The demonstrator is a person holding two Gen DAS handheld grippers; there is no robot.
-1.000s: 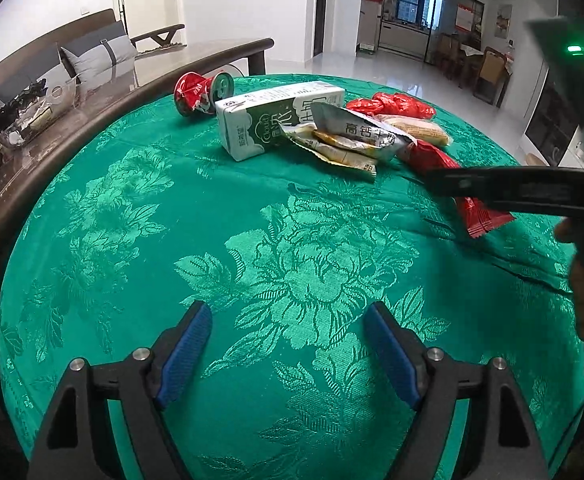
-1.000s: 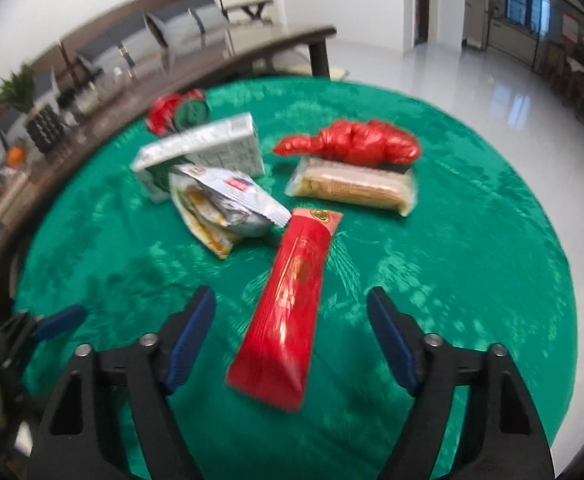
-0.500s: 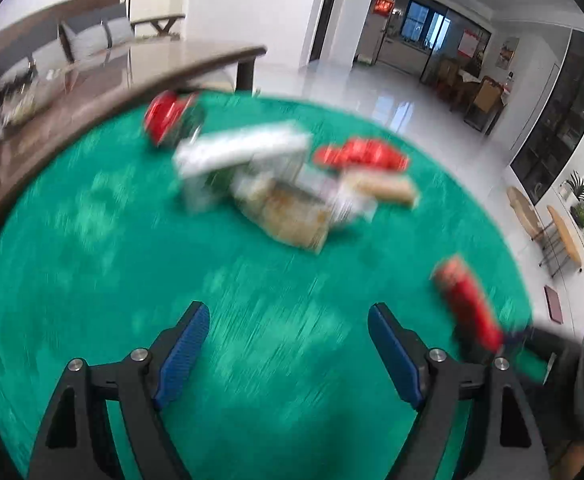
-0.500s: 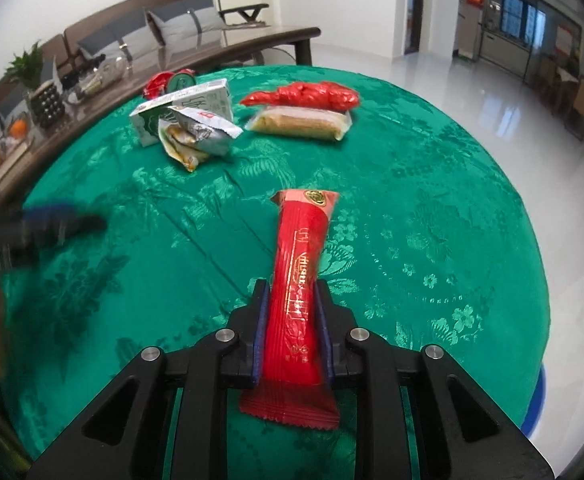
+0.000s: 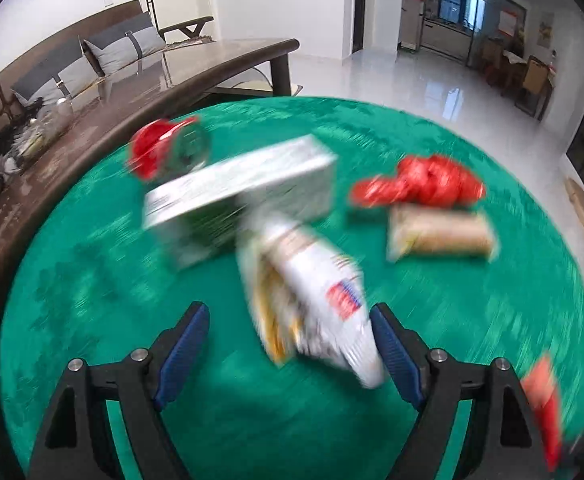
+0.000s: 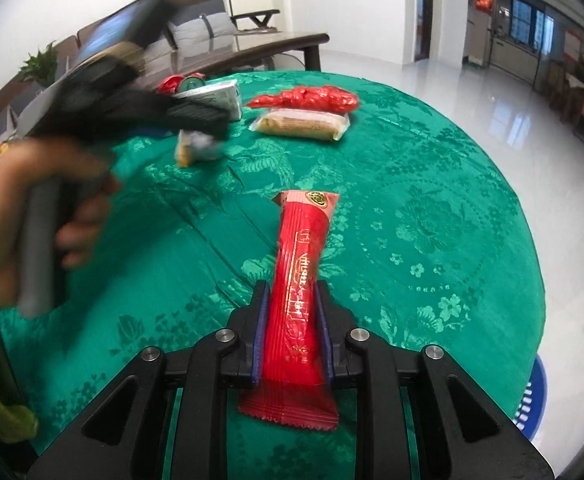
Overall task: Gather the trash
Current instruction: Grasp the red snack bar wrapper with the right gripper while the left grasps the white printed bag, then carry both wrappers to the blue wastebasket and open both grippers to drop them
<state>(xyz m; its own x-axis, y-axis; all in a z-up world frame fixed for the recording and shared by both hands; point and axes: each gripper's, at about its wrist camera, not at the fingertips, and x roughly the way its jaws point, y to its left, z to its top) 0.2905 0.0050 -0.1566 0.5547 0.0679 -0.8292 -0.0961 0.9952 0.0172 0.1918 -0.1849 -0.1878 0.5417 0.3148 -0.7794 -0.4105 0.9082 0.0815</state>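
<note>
While we reach: our left tongs [image 5: 287, 344] stand spread wide with nothing pinched; the white crumpled wrapper [image 5: 312, 296] lies just ahead and partly between the blue pads [image 5: 183, 340], its near end closest to the right-hand pad.
Wrapper axis: as we judge it, the wrapper runs from upper left to lower right, slanted across the gap, so the closing pads would meet its long sides at an angle.
Nearer hand: the left hand [image 6: 31, 216] is plainly the closer one to the wrapper; our right is busy.
Right tongs: our right tongs [image 6: 292, 332] are pressed onto the long red packet [image 6: 302, 280], pinching it near its lower end; the packet points straight away from us, along the fingers.
Other trash: on the green table [image 5: 492, 320] lie a white carton [image 5: 243, 188], a crushed red can [image 5: 159, 148], a knotted red bag [image 5: 420, 184] and a tan packet [image 5: 440, 236] touching the bag's near side.
Blue basket: a blue rim [image 6: 532, 400] shows past the table edge, lower right.
Writing: the red packet carries a gold round emblem and gold characters we cannot read; the wrapper's red patch is too blurred.
</note>
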